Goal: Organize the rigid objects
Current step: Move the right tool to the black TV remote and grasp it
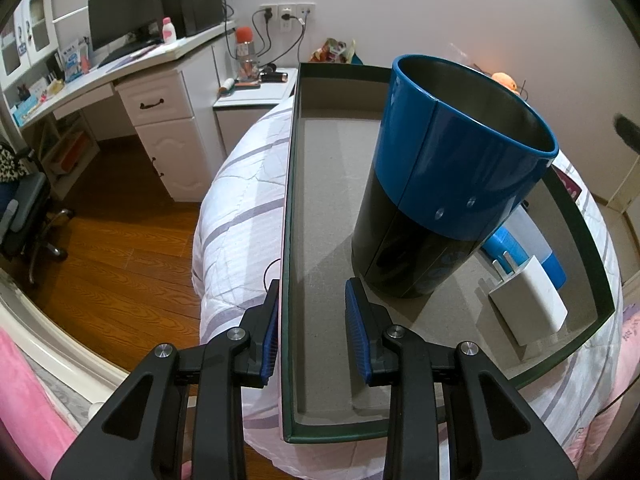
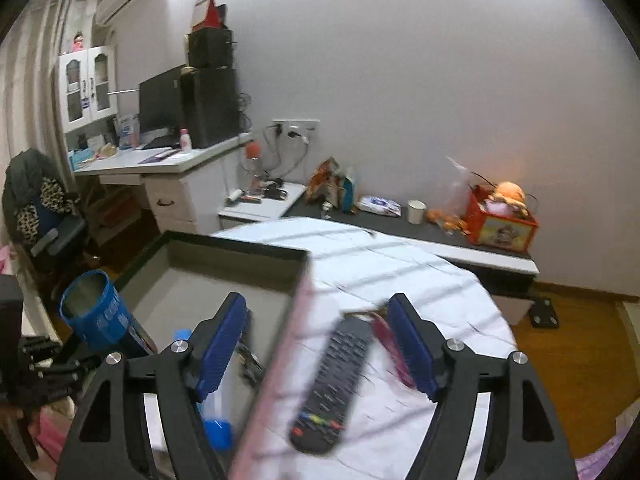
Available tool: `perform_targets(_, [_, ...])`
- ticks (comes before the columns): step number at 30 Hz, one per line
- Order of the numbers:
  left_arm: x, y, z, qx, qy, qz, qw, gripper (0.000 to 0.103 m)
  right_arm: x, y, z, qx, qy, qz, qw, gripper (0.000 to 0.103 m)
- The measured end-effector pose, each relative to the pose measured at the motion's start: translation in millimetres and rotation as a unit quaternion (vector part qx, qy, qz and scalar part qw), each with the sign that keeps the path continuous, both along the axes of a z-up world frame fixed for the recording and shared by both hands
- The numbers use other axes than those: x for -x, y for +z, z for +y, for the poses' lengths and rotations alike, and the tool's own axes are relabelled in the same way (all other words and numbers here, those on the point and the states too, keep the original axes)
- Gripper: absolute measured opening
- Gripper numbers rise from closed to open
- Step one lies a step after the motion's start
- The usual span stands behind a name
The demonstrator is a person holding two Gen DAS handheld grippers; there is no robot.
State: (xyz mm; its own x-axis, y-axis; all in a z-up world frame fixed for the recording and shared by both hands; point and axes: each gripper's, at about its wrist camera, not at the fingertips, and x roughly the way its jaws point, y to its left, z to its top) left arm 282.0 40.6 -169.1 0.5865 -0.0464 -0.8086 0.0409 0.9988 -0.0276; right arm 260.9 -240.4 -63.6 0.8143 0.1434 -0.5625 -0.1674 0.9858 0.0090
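Note:
A shallow dark-green box [image 1: 289,208] with a grey floor lies on the bed. In it stands a tall blue-and-black canister [image 1: 452,184], open at the top, with a white charger plug [image 1: 528,304] and a blue-capped bottle [image 1: 532,248] beside it. My left gripper [image 1: 312,332] is open and straddles the box's left wall. My right gripper [image 2: 320,344] is open and empty above the box's right wall [image 2: 276,344], with a black remote control [image 2: 334,384] lying on the bedcover between its fingers. The canister [image 2: 96,316] shows at the left in the right wrist view.
The bed has a white striped cover [image 1: 244,200]. A white desk [image 1: 156,92] with a monitor and an office chair [image 1: 24,216] stand left on a wooden floor. A dark shelf [image 2: 432,236] with snacks, a cup and a red toy box runs along the wall.

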Motion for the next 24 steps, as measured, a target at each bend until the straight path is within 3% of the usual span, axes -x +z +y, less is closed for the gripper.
perform_targets(8, [4, -2, 1, -0.002, 0.002, 0.000, 1.0000, 0.030, 11, -37, -33, 0.018, -0.037, 0.057, 0.998, 0.076])
perform_targets(14, [5, -2, 1, -0.005, 0.003, 0.001, 1.0000, 0.030, 3, -78, -22, 0.009, -0.010, 0.107, 0.994, 0.076])
perform_targets(24, [5, -1, 1, -0.006, 0.003, 0.001, 1.0000, 0.030, -7, -103, -16, -0.013, 0.021, 0.137, 0.990, 0.076])
